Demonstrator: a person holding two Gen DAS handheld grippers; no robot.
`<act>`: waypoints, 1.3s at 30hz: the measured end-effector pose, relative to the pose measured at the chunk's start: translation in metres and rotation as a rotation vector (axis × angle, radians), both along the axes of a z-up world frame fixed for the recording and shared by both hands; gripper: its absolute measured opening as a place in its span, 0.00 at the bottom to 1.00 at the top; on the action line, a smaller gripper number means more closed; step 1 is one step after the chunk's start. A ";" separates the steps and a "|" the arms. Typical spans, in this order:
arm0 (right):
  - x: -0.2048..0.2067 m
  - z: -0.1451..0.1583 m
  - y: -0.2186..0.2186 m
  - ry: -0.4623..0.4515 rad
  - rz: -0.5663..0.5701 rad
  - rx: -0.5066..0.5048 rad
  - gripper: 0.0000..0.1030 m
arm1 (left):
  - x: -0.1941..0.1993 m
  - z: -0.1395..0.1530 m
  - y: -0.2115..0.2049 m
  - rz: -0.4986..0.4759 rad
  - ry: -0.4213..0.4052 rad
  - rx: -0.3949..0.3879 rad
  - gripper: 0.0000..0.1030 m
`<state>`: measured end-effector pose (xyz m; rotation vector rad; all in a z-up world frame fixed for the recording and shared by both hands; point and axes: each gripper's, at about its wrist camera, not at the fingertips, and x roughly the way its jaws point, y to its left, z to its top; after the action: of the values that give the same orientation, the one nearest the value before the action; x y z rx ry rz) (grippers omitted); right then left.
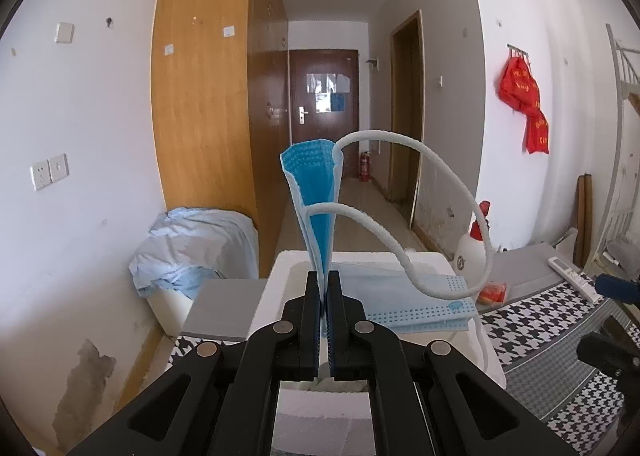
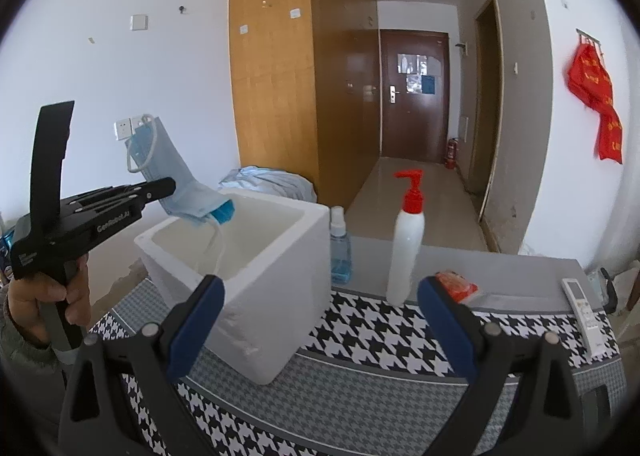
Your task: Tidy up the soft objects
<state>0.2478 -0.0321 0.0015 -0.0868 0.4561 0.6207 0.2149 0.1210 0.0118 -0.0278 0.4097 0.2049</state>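
From the left wrist camera: the left tool (image 1: 324, 296) is clamped shut on a folded blue face mask (image 1: 314, 192), which stands upright out of its black jaws; the mask's white ear loop (image 1: 440, 180) arcs away to the right of it; directly beneath and beyond the tool sits a white foam box (image 1: 280, 276), the landmark for everything here; more blue masks (image 1: 424, 304) lie flat at the box's right side, though whether inside it or on its rim is unclear; a white bottle with a red pump (image 1: 472, 252) stands just right of the box; left of the box is a heap of pale blue cloth (image 1: 192, 252); the box rests on a bench with a black-and-white houndstooth cover (image 1: 560, 336).

From the right wrist camera: the right tool (image 2: 320, 308) hangs wide open, nothing between its blue-padded fingers (image 2: 196, 320), near the front of the foam box (image 2: 276, 288); above the box's left rim, the left tool (image 2: 168, 186), held in a person's hand (image 2: 48, 292), pinches the face mask (image 2: 172, 172) over the box opening; just right of the box stands a clear bottle of blue liquid (image 2: 340, 252); further right, the white pump bottle (image 2: 406, 244), a red packet (image 2: 456, 286) and a white remote control (image 2: 584, 312), all on the houndstooth bench (image 2: 380, 336).
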 end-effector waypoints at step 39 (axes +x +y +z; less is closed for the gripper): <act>-0.025 0.001 -0.032 -0.033 -0.056 0.010 0.96 | 0.005 -0.003 -0.025 0.056 0.007 0.041 0.99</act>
<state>0.2232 -0.0645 0.0026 -0.0740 0.4225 0.5659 0.2196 0.0959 0.0092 0.0015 0.4121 0.2684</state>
